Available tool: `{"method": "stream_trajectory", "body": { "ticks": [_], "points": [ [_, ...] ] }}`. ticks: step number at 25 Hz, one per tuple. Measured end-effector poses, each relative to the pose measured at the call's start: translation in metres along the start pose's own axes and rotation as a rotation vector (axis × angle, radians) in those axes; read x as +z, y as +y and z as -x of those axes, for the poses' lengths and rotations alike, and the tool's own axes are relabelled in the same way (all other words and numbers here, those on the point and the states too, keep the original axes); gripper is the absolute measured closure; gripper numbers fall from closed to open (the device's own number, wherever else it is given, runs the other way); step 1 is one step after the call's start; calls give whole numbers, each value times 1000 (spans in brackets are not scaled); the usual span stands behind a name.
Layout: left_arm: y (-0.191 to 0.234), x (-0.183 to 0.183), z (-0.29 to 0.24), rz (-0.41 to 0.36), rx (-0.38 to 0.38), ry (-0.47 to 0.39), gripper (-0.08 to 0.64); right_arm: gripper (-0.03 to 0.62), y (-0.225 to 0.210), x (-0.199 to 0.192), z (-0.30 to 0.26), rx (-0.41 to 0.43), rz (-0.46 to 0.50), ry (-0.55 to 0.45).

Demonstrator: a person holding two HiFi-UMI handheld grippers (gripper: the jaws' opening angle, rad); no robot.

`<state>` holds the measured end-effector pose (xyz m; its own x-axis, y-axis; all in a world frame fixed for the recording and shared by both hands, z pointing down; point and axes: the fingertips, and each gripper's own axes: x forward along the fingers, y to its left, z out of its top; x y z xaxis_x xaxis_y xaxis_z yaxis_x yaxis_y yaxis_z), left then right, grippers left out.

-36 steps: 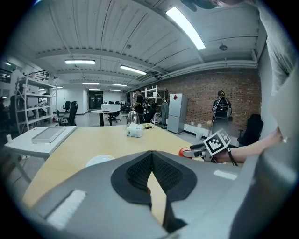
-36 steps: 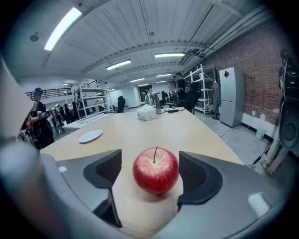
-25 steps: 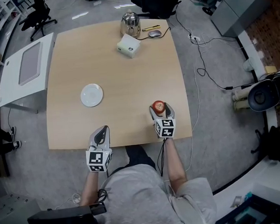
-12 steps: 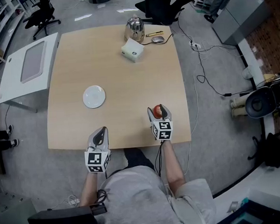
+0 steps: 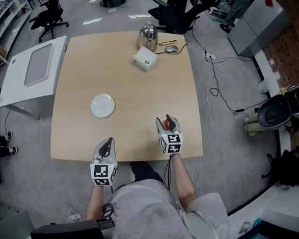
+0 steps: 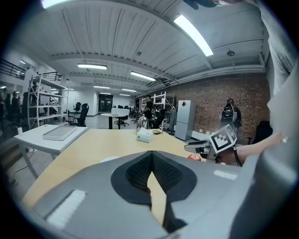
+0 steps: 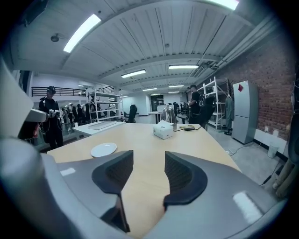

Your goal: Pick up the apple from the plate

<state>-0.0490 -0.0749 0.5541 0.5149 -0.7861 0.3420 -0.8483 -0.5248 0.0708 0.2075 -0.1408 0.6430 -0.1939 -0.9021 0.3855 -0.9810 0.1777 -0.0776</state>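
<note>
Sitting off the round white plate point(image 5: 102, 105), at its 4 o'clock, the small red apple point(image 5: 165, 124) looks just under the right gripper point(image 5: 167, 120), jaws wide apart, empty. The left gripper point(image 5: 108, 140), pinched closed on nothing, is farther.

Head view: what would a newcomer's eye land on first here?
The red apple stands out near the front right edge of the large light wooden table, right at the tips of the open right gripper, whose own view shows nothing between its jaws. The small round white plate lies bare at mid-left, apart from the apple, and the left gripper rests shut at the front edge.
</note>
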Motion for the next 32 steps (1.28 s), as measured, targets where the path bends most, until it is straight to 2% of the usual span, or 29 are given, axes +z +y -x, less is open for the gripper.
{"method": "stream_trajectory", "body": {
  "ticks": [32],
  "points": [
    [37, 4, 21, 55, 122, -52, 540, 511, 88, 53, 1, 181, 52, -100]
  ]
}}
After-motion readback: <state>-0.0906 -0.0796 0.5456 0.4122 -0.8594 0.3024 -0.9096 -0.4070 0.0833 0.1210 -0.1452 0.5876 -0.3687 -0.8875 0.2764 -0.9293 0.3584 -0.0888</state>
